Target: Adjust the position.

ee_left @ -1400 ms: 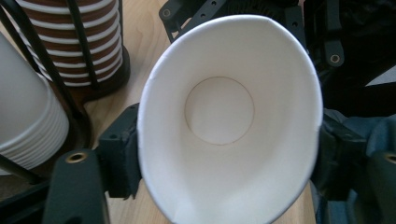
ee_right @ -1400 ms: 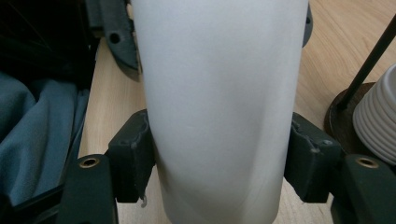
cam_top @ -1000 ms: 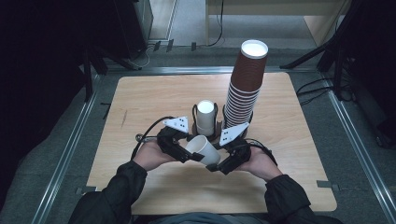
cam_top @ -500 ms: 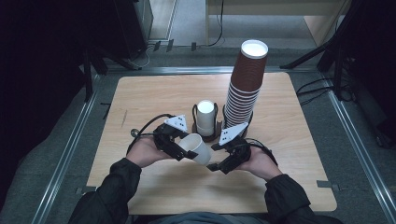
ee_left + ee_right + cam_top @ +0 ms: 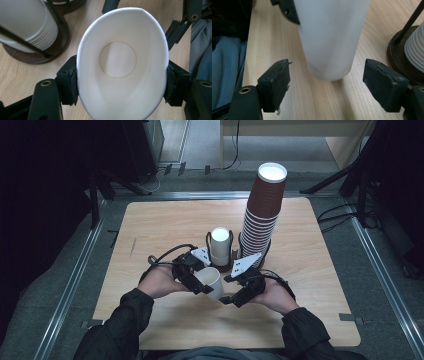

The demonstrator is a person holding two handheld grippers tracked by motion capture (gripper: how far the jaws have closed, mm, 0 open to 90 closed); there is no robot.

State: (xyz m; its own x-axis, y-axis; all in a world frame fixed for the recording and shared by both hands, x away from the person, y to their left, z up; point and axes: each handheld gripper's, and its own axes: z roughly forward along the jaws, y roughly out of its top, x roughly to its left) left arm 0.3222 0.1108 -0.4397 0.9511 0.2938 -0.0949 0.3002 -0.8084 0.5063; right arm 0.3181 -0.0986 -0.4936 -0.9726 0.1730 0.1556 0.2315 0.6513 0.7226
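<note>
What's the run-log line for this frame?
left claw: shut on white paper cup, rim squeezed oval | right claw: open, jaws flanking cup base, no contact | tall brown paper-cup stack: upright behind

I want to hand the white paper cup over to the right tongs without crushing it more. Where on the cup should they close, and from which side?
Grip the white paper cup low on its wall near the closed base, coming base-first. The left tongs already squeeze its rim oval; the base is probably stiffer and sits between the open right tongs.

Premises: a lab test bay. Wooden bench (image 5: 165,225) on a metal-framed grey floor (image 5: 385,270), black tripod legs (image 5: 345,172) and loose cables (image 5: 345,210) around it.
</note>
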